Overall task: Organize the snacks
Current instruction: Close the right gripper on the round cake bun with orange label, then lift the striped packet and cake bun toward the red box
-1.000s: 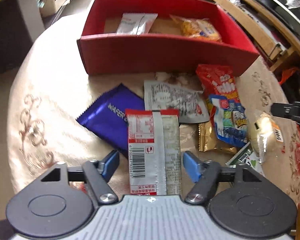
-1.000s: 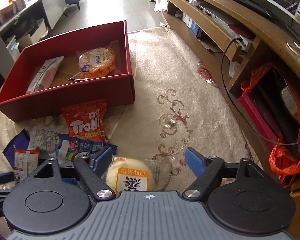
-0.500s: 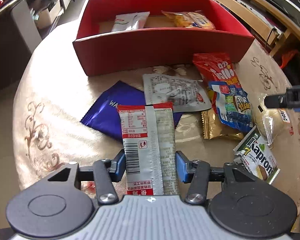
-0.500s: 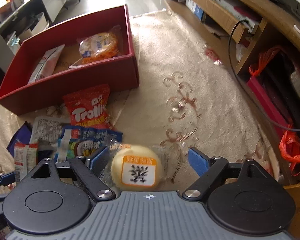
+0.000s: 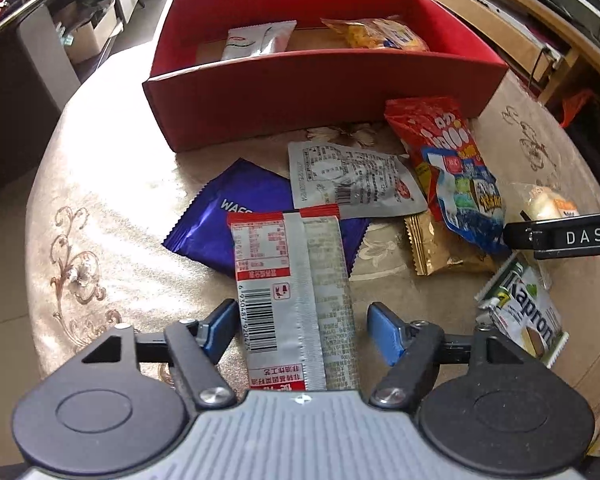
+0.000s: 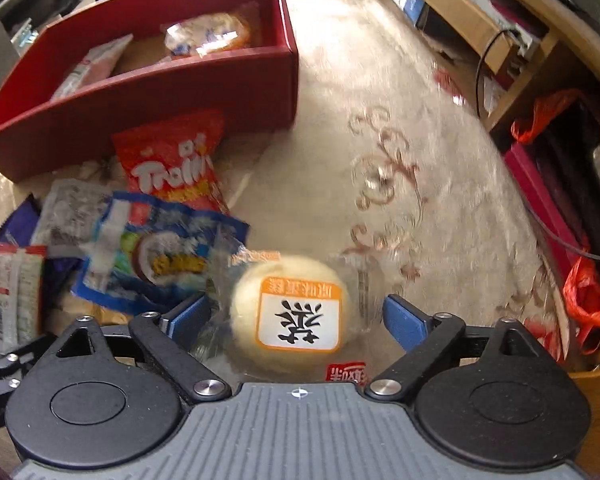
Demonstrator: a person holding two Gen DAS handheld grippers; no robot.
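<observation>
A red box [image 5: 324, 92] at the back of the table holds a white packet [image 5: 256, 40] and a yellow snack bag [image 5: 376, 34]. My left gripper [image 5: 302, 330] is open around a red and silver snack bar [image 5: 296, 296]; its left pad touches the bar and the right pad stands apart. My right gripper [image 6: 296, 318] is open around a round pale bun [image 6: 292, 312] in clear wrap with an orange label. The red box [image 6: 148, 96] also shows in the right wrist view.
On the beige tablecloth [image 5: 112, 200] lie a purple wafer pack [image 5: 236, 204], a grey pouch [image 5: 352, 184], a red Trolli bag [image 5: 432, 128], a blue bag [image 5: 468, 196], a gold packet [image 5: 440, 248] and a Kapron pack [image 5: 528, 316]. A wooden TV bench [image 6: 500, 8] stands right.
My left gripper closed in on the snack bar, then opened a little. The right gripper moved forward over the bun, which now sits deeper between its fingers.
</observation>
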